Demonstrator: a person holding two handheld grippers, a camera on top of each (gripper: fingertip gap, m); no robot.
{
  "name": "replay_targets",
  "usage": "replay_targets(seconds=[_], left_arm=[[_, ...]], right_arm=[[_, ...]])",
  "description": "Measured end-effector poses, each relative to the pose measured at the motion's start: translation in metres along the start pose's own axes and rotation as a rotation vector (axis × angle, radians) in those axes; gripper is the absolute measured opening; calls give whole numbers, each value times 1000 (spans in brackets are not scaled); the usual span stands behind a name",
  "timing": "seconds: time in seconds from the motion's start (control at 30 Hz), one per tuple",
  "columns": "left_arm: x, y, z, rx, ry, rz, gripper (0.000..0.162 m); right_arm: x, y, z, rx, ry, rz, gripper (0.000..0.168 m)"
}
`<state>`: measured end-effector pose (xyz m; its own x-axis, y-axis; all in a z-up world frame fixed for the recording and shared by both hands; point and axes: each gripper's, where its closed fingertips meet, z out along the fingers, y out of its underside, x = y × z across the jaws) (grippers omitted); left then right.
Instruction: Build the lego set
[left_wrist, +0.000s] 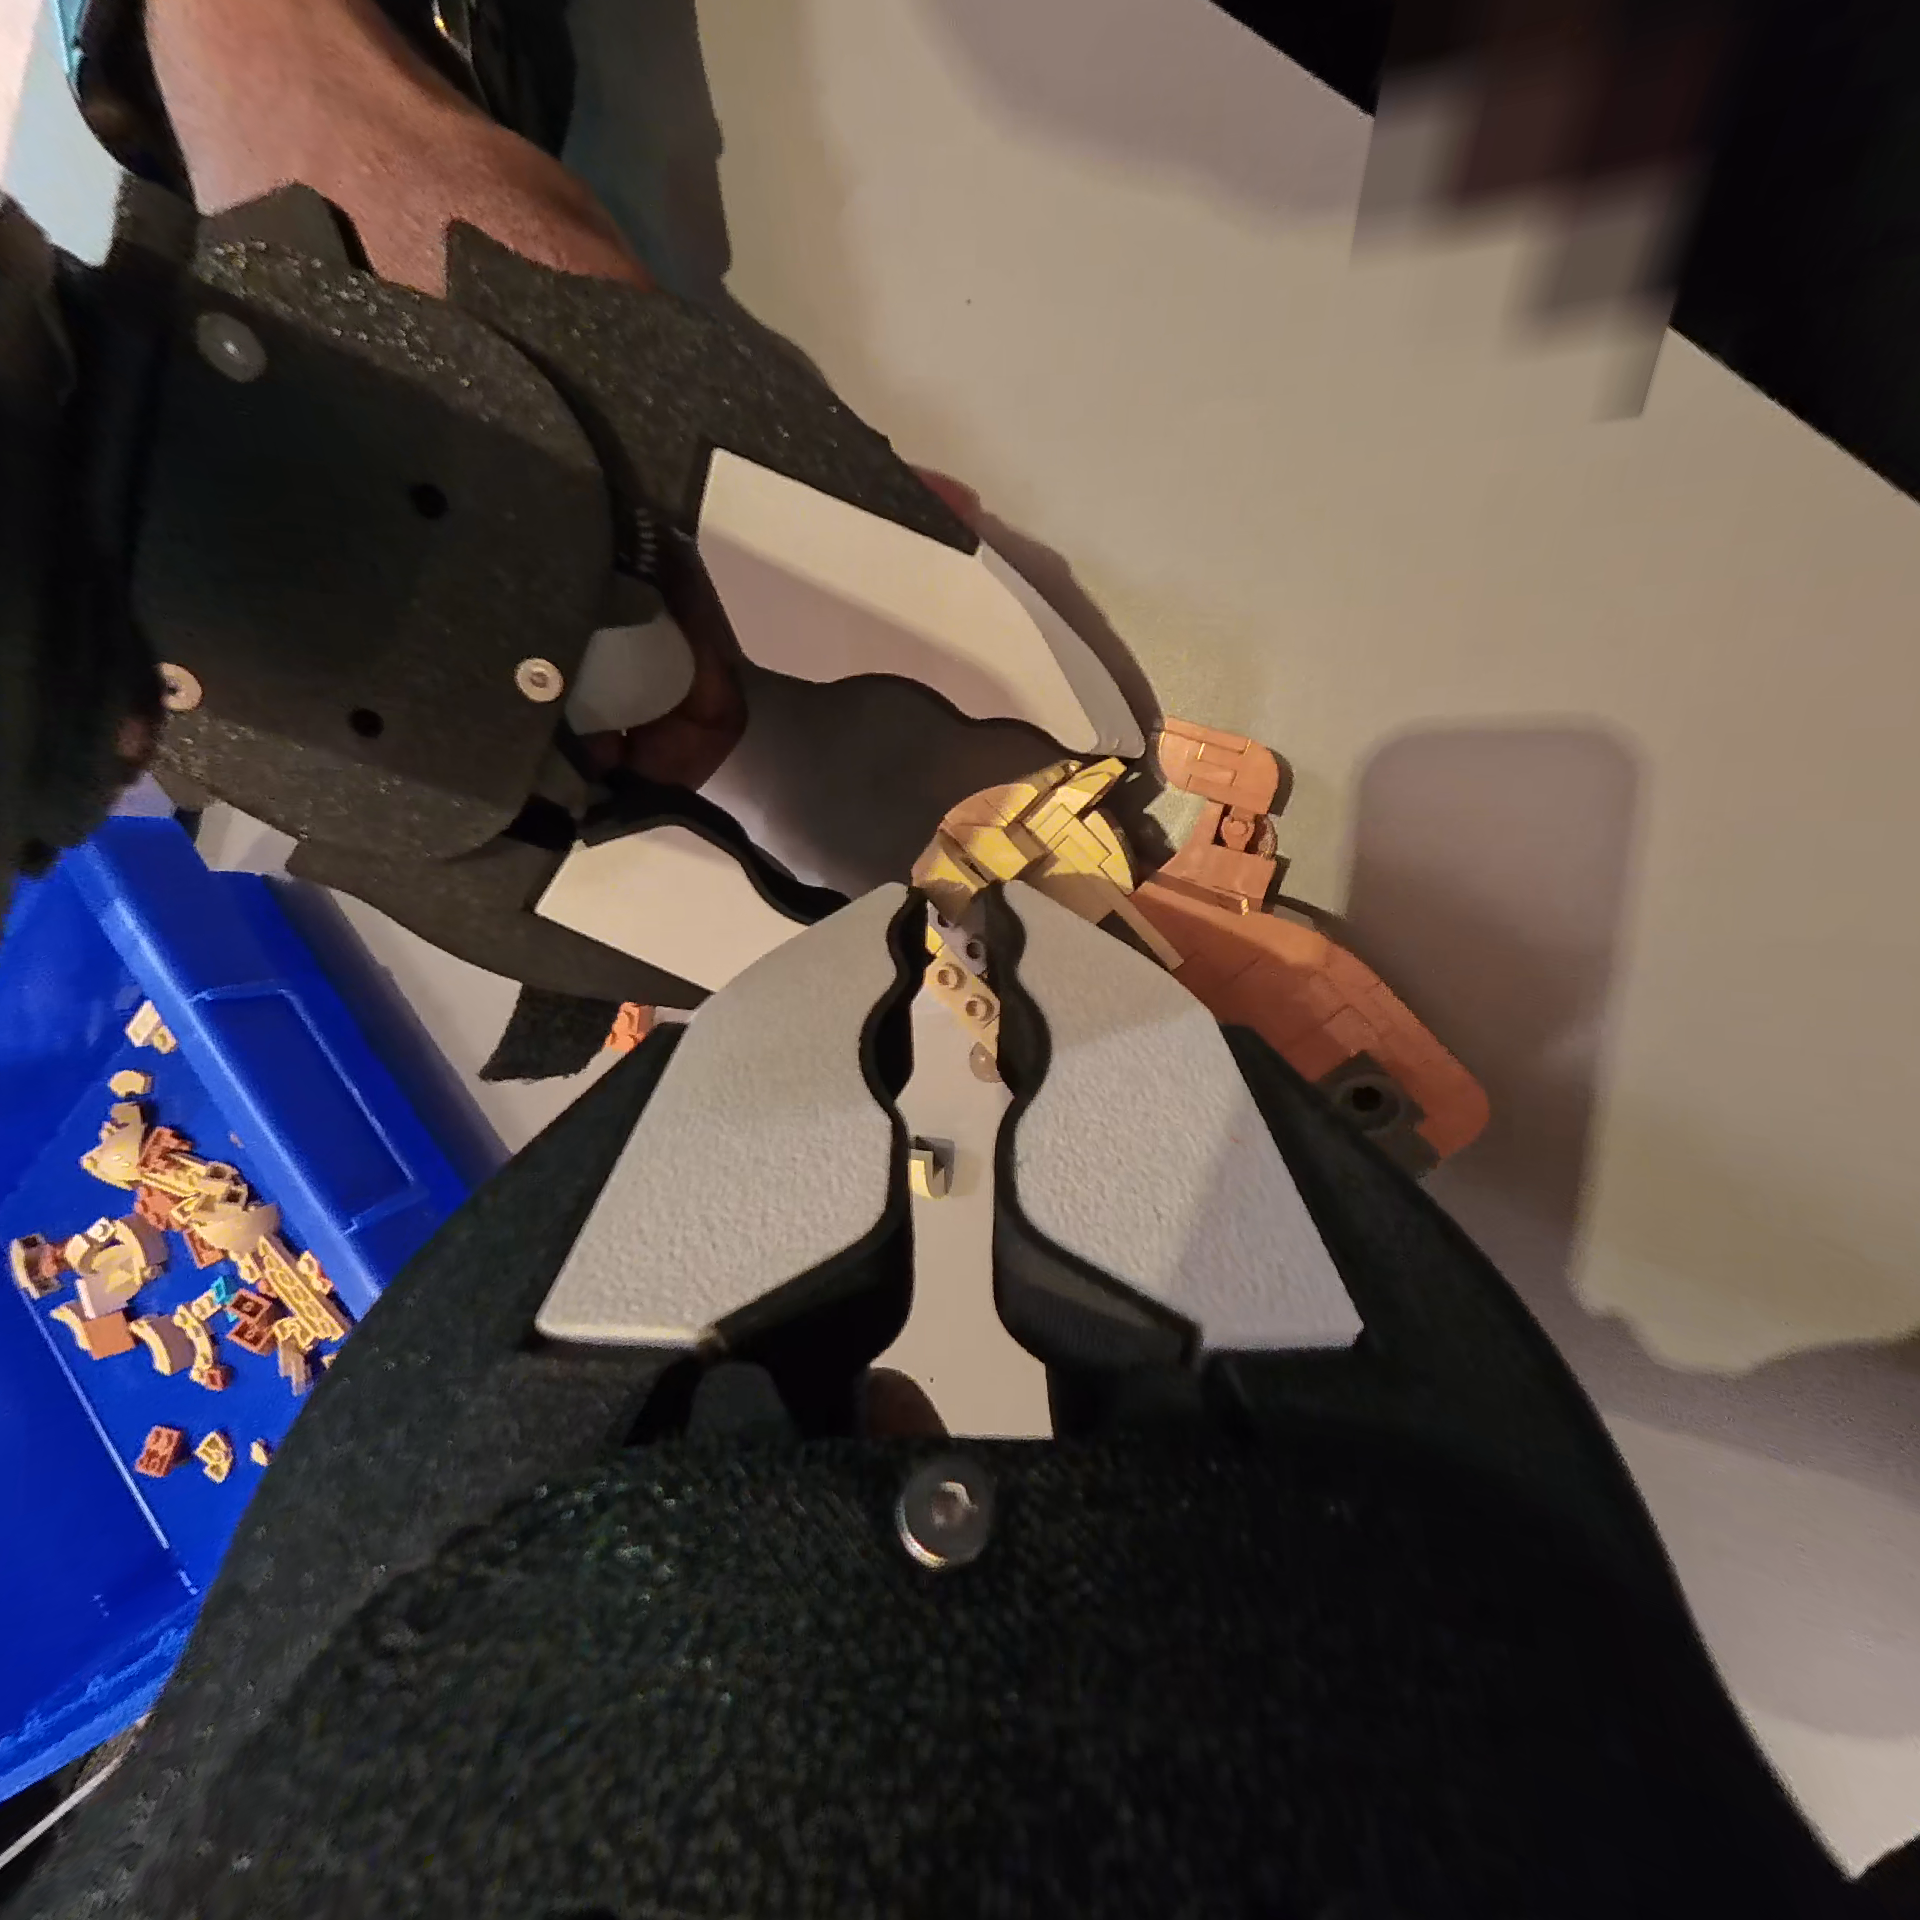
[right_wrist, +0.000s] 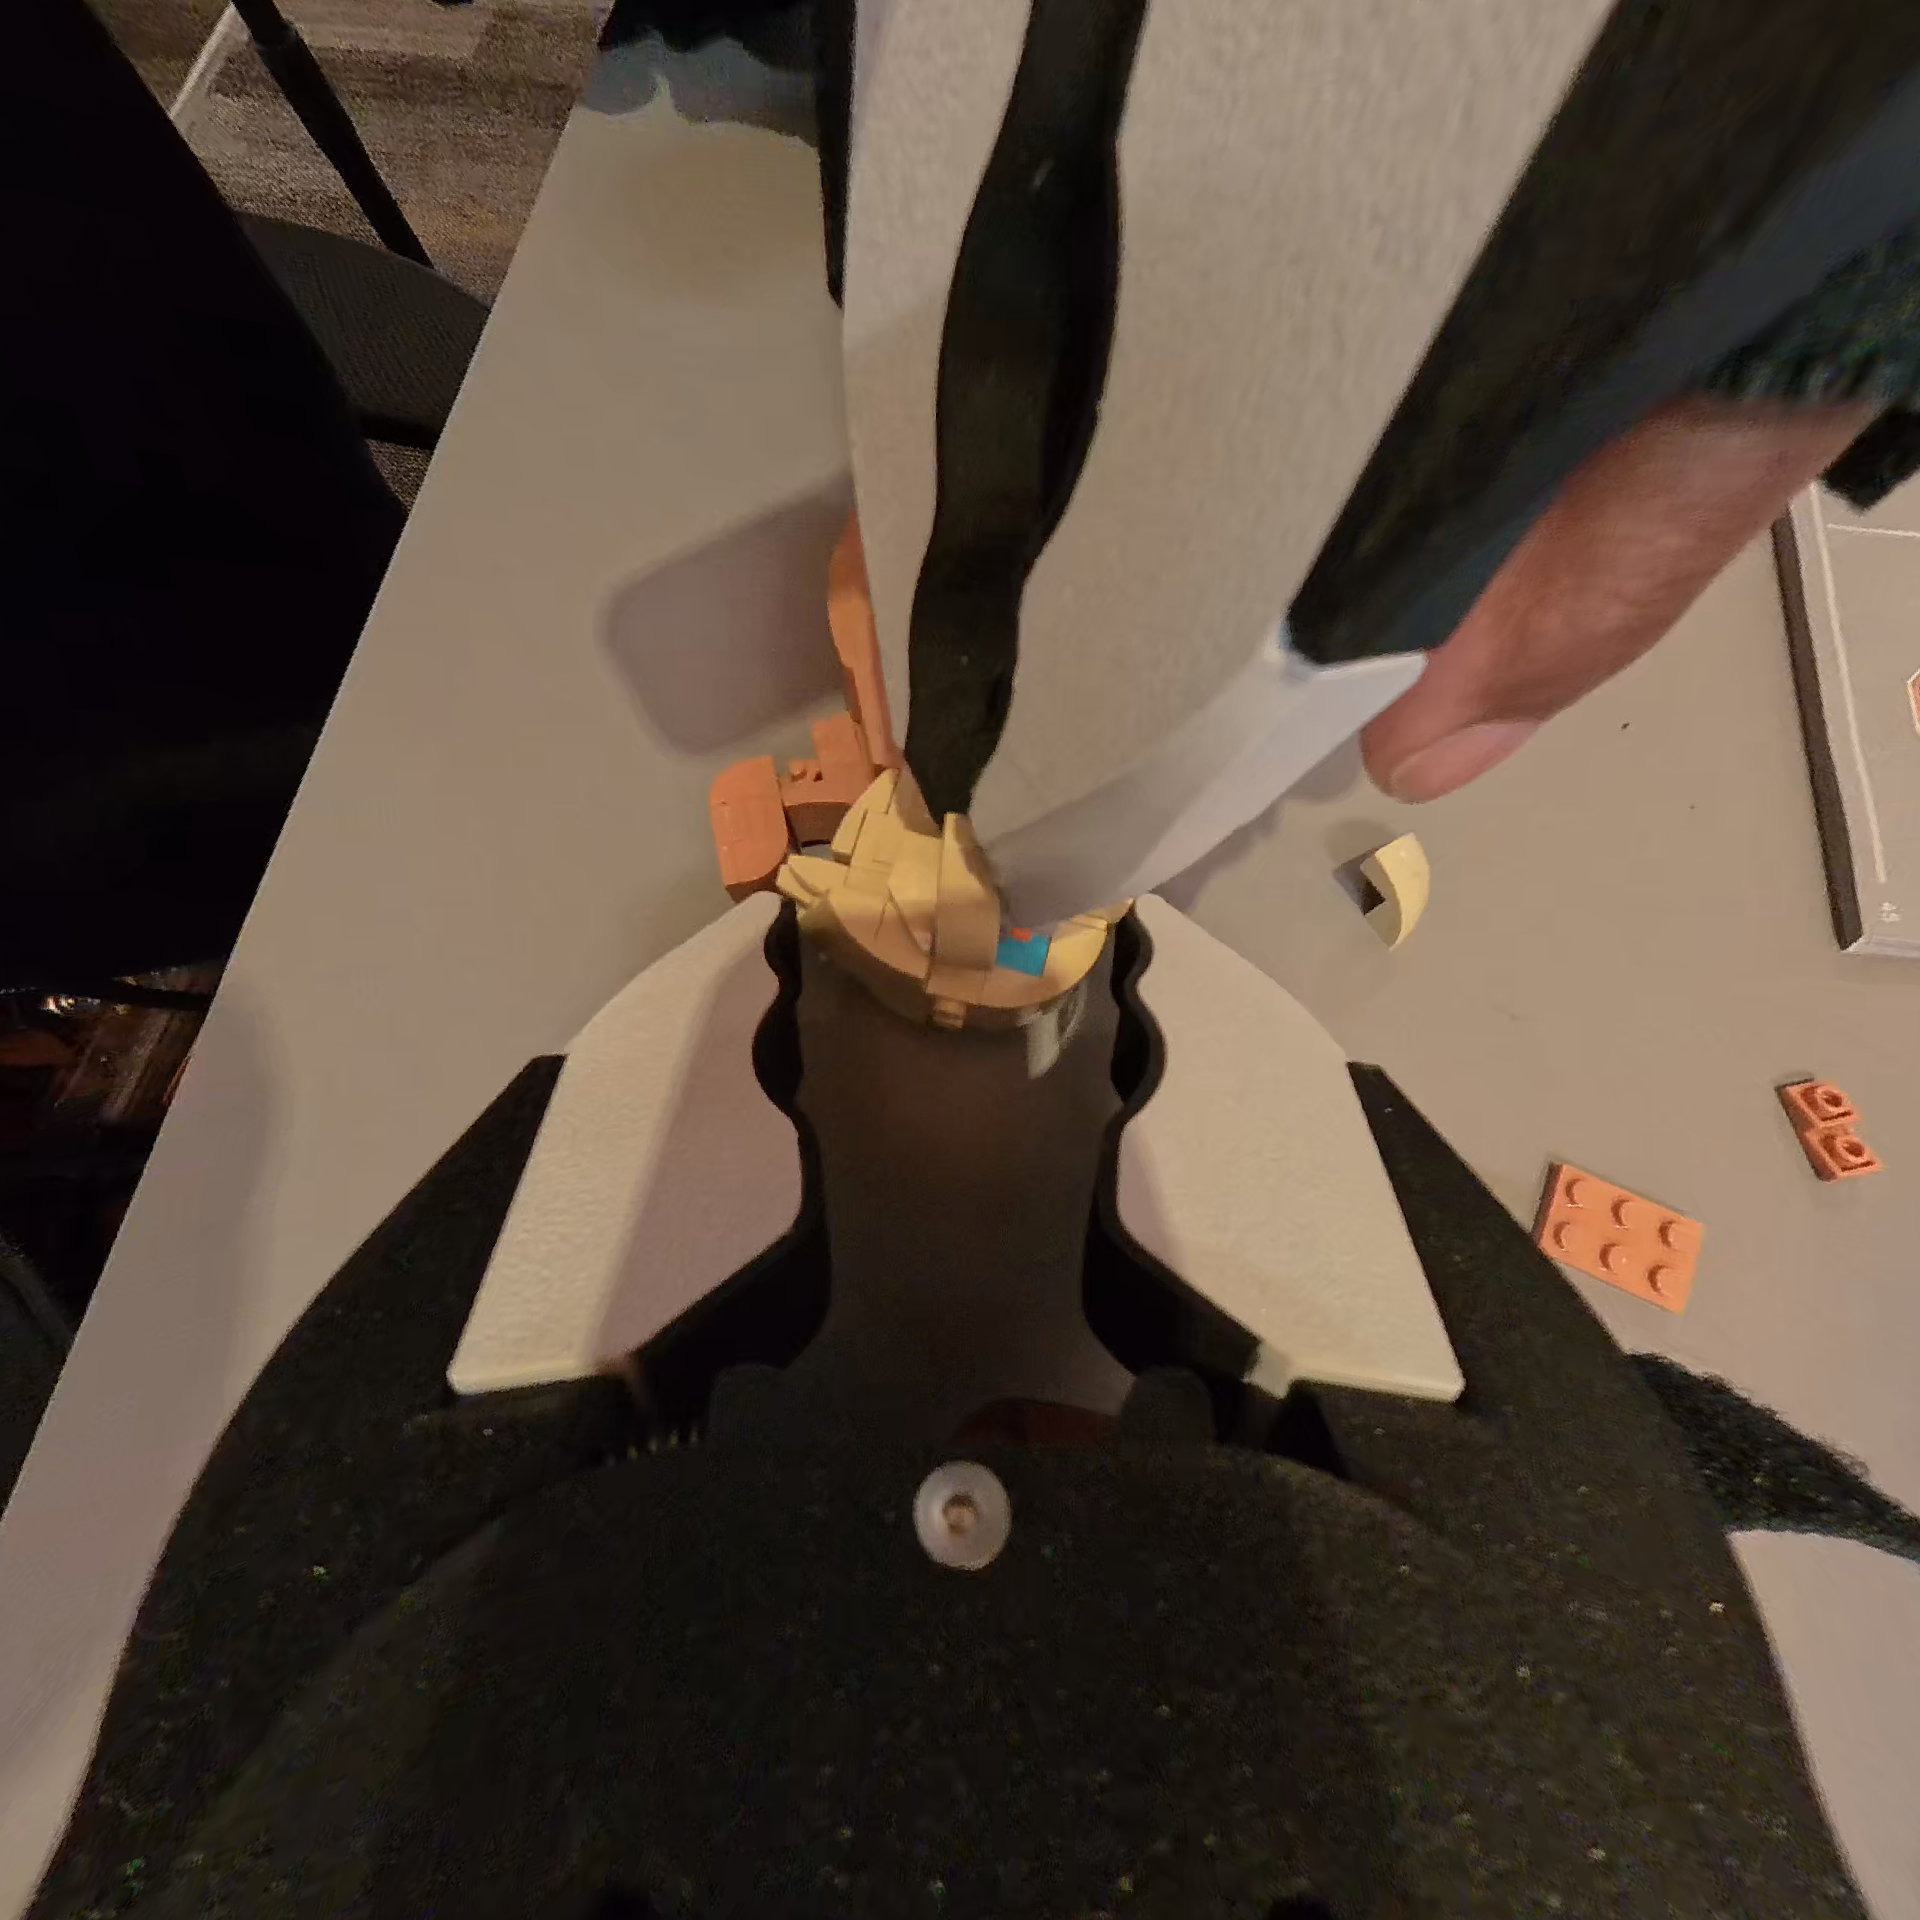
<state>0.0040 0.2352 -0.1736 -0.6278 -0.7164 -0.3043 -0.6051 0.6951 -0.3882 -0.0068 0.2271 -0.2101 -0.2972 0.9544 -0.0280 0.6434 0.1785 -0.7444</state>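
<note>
The lego model has a tan head (right_wrist: 914, 914) and an orange-brown body (left_wrist: 1340, 997) and sits above the white table (left_wrist: 1195, 416). My left gripper (left_wrist: 951, 904) is shut on a tan studded part (left_wrist: 971, 987) at the head's underside. In the right wrist view the left gripper (right_wrist: 956, 810) comes down from the top onto the head. My right gripper (right_wrist: 956, 914) has its fingers on both sides of the tan head and clamps it. In the left wrist view the right gripper (left_wrist: 987, 821) reaches in from the upper left. Most of the body is hidden in the right wrist view.
A blue bin (left_wrist: 312, 1039) with several loose tan and brown pieces (left_wrist: 177, 1247) stands at the left. On the table lie a tan curved piece (right_wrist: 1392, 888), an orange plate (right_wrist: 1621, 1236), a small orange piece (right_wrist: 1829, 1127) and a booklet (right_wrist: 1860, 727). The table edge (right_wrist: 416, 520) runs along the left. My two grippers' fingertips are within a few centimetres of each other. It is some 5 cm from my right tips to the tan curved piece (right_wrist: 1392, 888).
</note>
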Motion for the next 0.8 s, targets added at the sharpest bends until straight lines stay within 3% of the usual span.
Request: replay_targets(seconds=[0.8], left_arm=[[2,1,2,-3,85,-22,11]], right_arm=[[-2,1,1,-4,-10,-2,58]])
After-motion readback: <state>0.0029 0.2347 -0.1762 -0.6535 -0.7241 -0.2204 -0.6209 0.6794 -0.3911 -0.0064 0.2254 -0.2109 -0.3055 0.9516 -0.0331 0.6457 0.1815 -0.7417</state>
